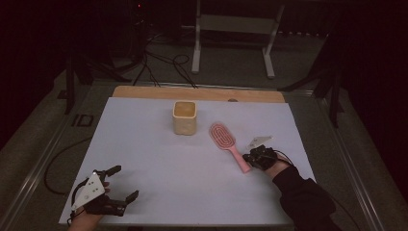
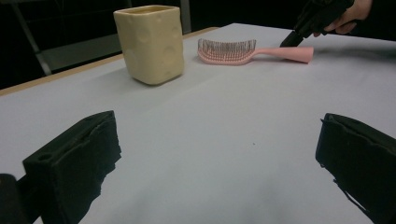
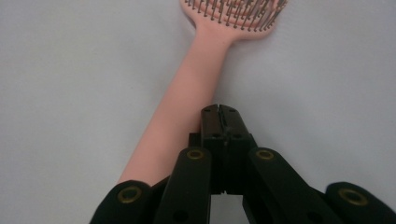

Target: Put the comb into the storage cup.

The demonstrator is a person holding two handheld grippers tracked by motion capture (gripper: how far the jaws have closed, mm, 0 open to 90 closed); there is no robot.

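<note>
A pink hairbrush (image 1: 227, 143) lies bristles-up on the white table cover (image 1: 159, 159), right of centre, its handle pointing toward the near right. In the right gripper view its handle (image 3: 184, 98) runs just left of my right gripper (image 3: 219, 111), whose jaws are shut together with nothing between them. From above, the right gripper (image 1: 248, 158) sits at the handle's end. A cream square cup (image 1: 184, 117) stands upright behind the middle of the table. My left gripper (image 1: 124, 183) rests open at the near left, its jaws (image 2: 215, 154) wide apart over bare cover.
The brush (image 2: 247, 50) and cup (image 2: 150, 43) stand ahead of the left gripper, with the right hand (image 2: 348, 18) beyond. A wooden strip (image 1: 197, 93) edges the table's far side. Cables and a white stand (image 1: 231, 38) are on the floor behind.
</note>
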